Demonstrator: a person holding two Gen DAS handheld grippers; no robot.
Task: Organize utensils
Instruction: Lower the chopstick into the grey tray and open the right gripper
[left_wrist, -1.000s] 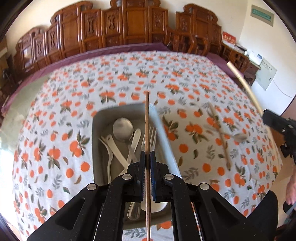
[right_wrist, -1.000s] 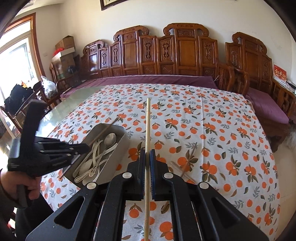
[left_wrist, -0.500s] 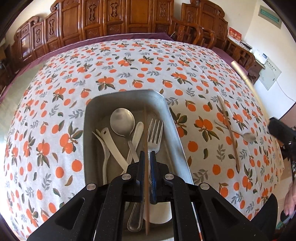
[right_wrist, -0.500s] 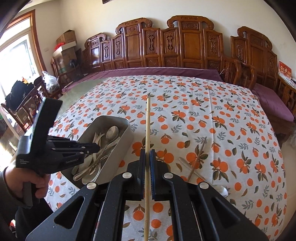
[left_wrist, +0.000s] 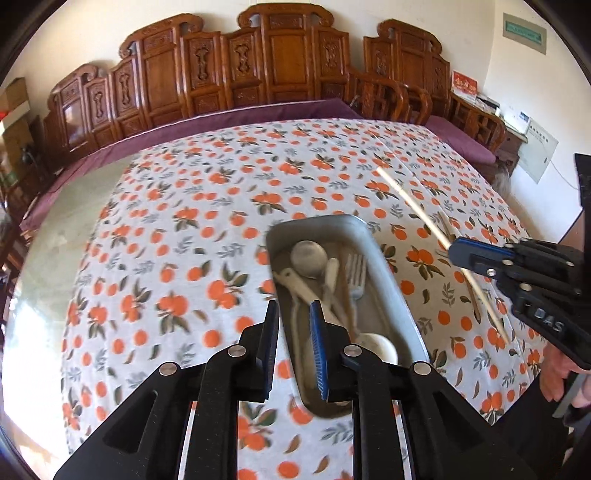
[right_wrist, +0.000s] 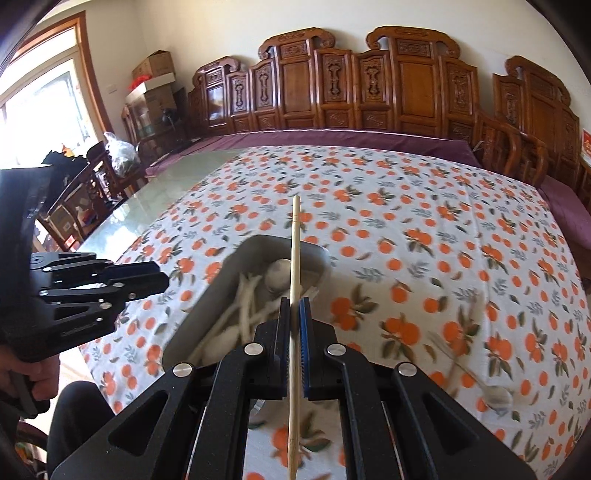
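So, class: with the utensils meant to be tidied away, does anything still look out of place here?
Yes. A brown chopstick and a spoon still lie loose on the tablecloth beside the metal tray, not in it.

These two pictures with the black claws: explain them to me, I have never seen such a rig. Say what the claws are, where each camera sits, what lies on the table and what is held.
There is no robot. A person holds a two-fingered tool in each hand, and each tool carries a camera looking forward along its fingers.

The left wrist view shows the left hand-held gripper. Its jaws are opening with nothing between them, above a metal tray that holds a spoon, a fork and white utensils.

The right wrist view shows the right hand-held gripper, shut on a pale chopstick above the same tray.

The table wears an orange-patterned tablecloth. A brown chopstick lies loose on it beside the tray, along with a blurred spoon-like piece.
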